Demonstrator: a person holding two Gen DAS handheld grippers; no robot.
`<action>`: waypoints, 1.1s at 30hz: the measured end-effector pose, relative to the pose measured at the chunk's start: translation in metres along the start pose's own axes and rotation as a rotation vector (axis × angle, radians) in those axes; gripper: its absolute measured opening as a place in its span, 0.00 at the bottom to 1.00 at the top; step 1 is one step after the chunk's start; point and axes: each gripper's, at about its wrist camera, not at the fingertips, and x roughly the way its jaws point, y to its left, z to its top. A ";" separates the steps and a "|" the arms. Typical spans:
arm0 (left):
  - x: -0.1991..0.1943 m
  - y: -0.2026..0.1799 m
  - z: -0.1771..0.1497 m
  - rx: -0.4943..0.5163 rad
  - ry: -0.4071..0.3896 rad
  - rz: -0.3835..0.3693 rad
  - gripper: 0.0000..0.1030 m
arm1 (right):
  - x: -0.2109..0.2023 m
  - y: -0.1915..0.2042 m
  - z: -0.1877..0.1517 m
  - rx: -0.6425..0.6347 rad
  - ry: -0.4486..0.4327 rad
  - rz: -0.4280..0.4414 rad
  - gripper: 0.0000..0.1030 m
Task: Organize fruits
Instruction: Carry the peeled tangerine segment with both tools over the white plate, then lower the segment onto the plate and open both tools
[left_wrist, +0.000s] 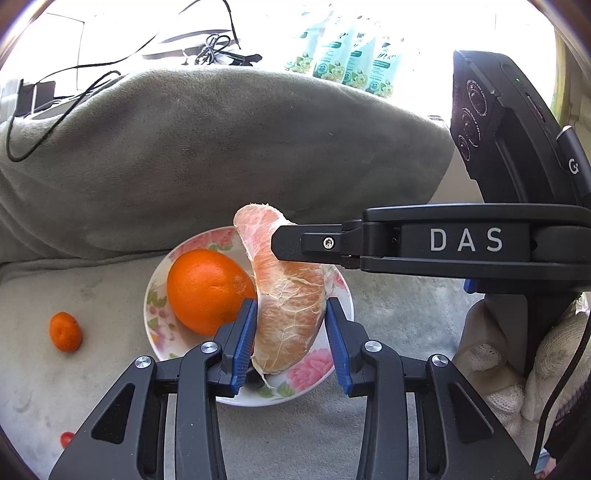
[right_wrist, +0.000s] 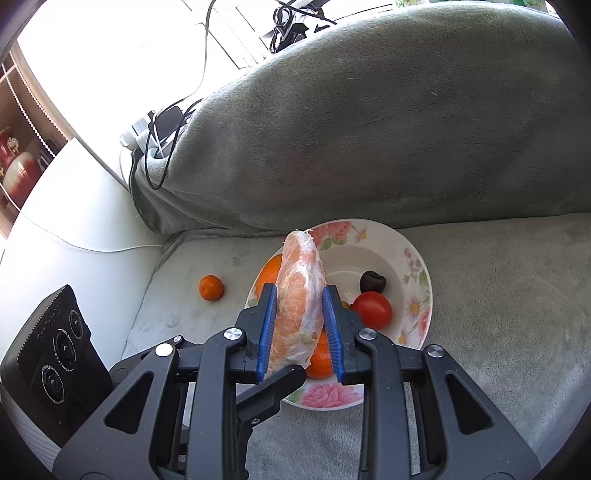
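A grey plush sofa (left_wrist: 207, 147) fills both views, its back cushion rising across the upper half and its seat (right_wrist: 498, 295) spreading below. On the seat sits a floral plate (right_wrist: 417, 266), white with pink roses round the rim. Above the plate a large peeled pomelo segment (left_wrist: 291, 302) hangs in the air, gripped by both tools at once: the left tool (left_wrist: 290, 317) is clamped on its lower half, blue pads pressed to either side, and the right tool (right_wrist: 299, 317) is clamped on it too, reaching in from 3 o'clock in the left wrist view so that one black finger crosses the segment's upper part. On the plate, at 9 o'clock of the segment, lies an orange (left_wrist: 207, 288); in the right wrist view a red tomato (right_wrist: 373, 310) rests at 3 o'clock, with a dark cherry (right_wrist: 373, 282) just beyond it. Off the plate, at 9 o'clock on the seat, lies a small tangerine (left_wrist: 65, 331). A white-gloved hand (left_wrist: 491, 354) holds the right tool's handle.
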 end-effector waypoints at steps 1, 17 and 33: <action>0.000 0.000 0.000 0.001 0.001 -0.001 0.35 | 0.000 -0.002 0.000 0.002 0.000 -0.002 0.26; 0.013 -0.004 0.004 0.000 0.031 -0.005 0.35 | 0.006 -0.016 0.002 0.025 0.006 -0.022 0.26; 0.006 -0.004 0.000 0.001 0.028 -0.011 0.43 | -0.001 -0.021 0.001 0.018 -0.040 -0.066 0.52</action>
